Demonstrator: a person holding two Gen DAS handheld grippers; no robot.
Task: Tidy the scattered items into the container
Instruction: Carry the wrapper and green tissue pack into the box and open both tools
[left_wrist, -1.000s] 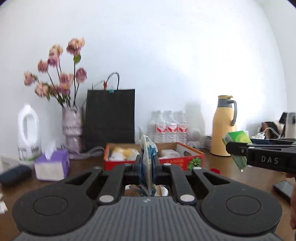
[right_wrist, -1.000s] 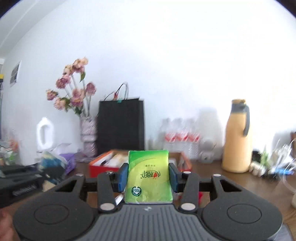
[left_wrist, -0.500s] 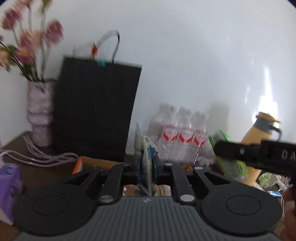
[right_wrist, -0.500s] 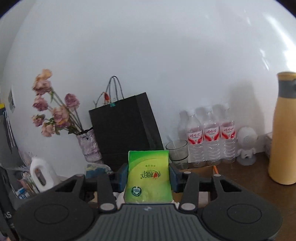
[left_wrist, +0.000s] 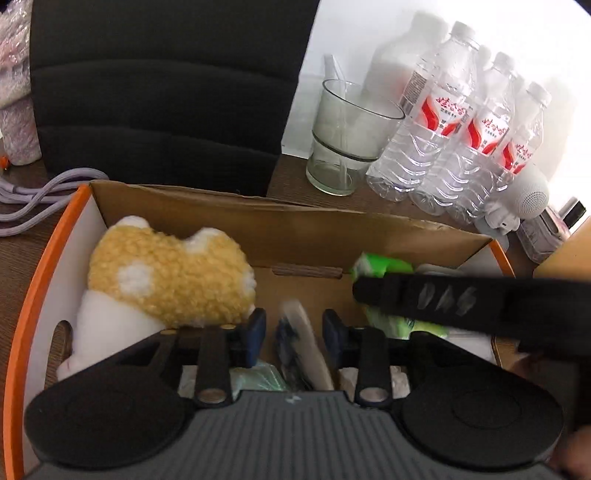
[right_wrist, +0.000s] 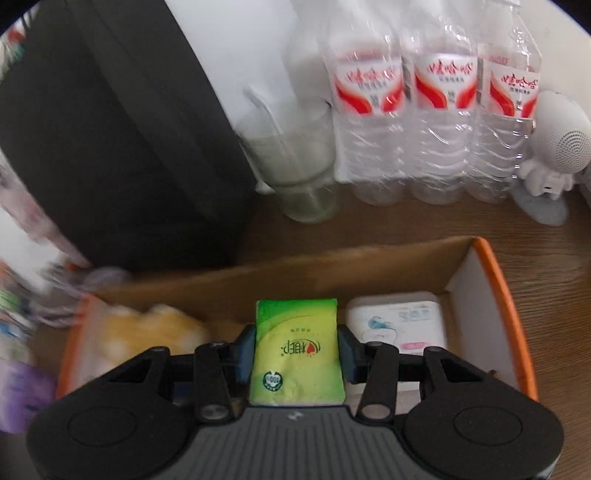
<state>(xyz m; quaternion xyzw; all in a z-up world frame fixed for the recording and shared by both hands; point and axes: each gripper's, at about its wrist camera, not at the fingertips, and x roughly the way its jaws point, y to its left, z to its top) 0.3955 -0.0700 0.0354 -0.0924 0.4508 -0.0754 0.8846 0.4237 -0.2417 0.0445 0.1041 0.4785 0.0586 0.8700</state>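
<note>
The left gripper (left_wrist: 293, 341) hangs over the cardboard box (left_wrist: 295, 229), its jaws opening; the thin blue-and-white packet (left_wrist: 299, 350) stands on edge between the pads with a gap on either side, so it looks let go and dropping to the box floor, long axis running away from the camera. Left of that gripper, inside the box, lies the yellow fleecy plush (left_wrist: 170, 280); a pale wrapped item lies on the box floor just below the jaws.

The right gripper (right_wrist: 297, 354) is clenched on the green tissue pack (right_wrist: 297, 354), both pads pressed to its long sides, the pack upright and poised above the middle of the box, print upside down. In the left wrist view this gripper crosses the right half of the box.

The coming move, as I judge it, is a straight drop: bare floor lies directly under the green pack, between the plush on the box's left and the white wipes pack (right_wrist: 397, 321) in the box's right corner. The box's back wall is near; beyond it stand a glass (right_wrist: 295, 162) and water bottles (right_wrist: 432, 110), clear of the jaws.
</note>
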